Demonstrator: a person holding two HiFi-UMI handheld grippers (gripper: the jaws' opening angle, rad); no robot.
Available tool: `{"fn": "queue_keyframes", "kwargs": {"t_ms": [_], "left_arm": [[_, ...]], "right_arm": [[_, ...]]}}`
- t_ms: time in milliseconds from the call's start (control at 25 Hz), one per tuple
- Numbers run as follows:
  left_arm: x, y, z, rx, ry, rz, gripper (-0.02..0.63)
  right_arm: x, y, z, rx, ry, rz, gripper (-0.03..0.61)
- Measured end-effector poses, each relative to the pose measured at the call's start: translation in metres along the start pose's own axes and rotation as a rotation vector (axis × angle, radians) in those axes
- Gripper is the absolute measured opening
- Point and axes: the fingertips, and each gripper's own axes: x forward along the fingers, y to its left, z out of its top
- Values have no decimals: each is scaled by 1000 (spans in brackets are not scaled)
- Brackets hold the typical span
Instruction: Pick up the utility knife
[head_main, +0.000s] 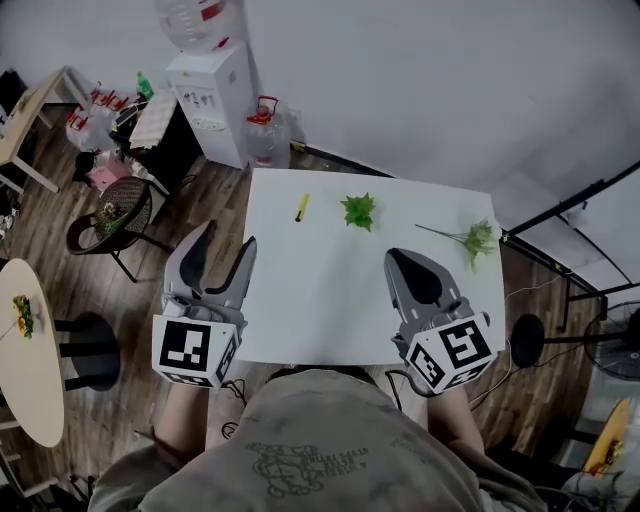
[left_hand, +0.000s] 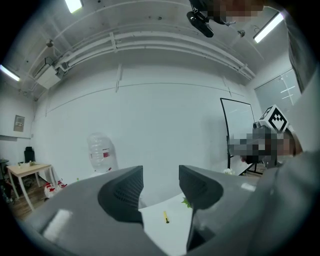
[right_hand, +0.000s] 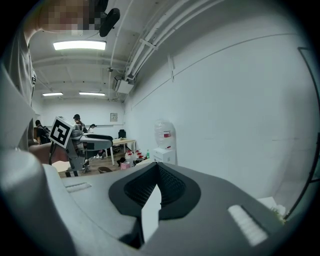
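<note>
utility knife near green sprig; seemingly apart

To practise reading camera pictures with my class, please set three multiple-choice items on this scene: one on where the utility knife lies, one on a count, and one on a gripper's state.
1. Where does the utility knife lie?
A. On the white table, near its far edge, left of the green sprigs
B. On the floor beside the table
C. Clamped in a gripper

2. How many green sprigs lie on the table?
A. One
B. Two
C. Four

3. How do the left gripper jaws stand?
A. Shut on the knife
B. Apart, gripping nothing
C. Shut and empty

Answers:
1 A: the head view shows the yellow knife lying free on the tabletop.
2 B: one sprig lies mid-table and another lies toward the right.
3 B: the left gripper view shows a clear gap between the jaws, with the knife far beyond them.
</note>
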Motion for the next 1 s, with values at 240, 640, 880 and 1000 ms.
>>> {"fn": "queue_keyframes", "kwargs": {"t_ms": [240,640,880,1000], "left_arm": [[8,-19,5,34,21,3,210],[25,-29,-10,50,66,30,210],[51,-22,-11,107,70,65,210],[69,-16,-21,118,92,67,210]], "right_arm": [[-5,-22,-9,20,3,5,29],[-4,-42,-26,44,37,33,29],[11,-50,-31,38,56,60,29],[22,-55,-39,30,82,74,29]]}}
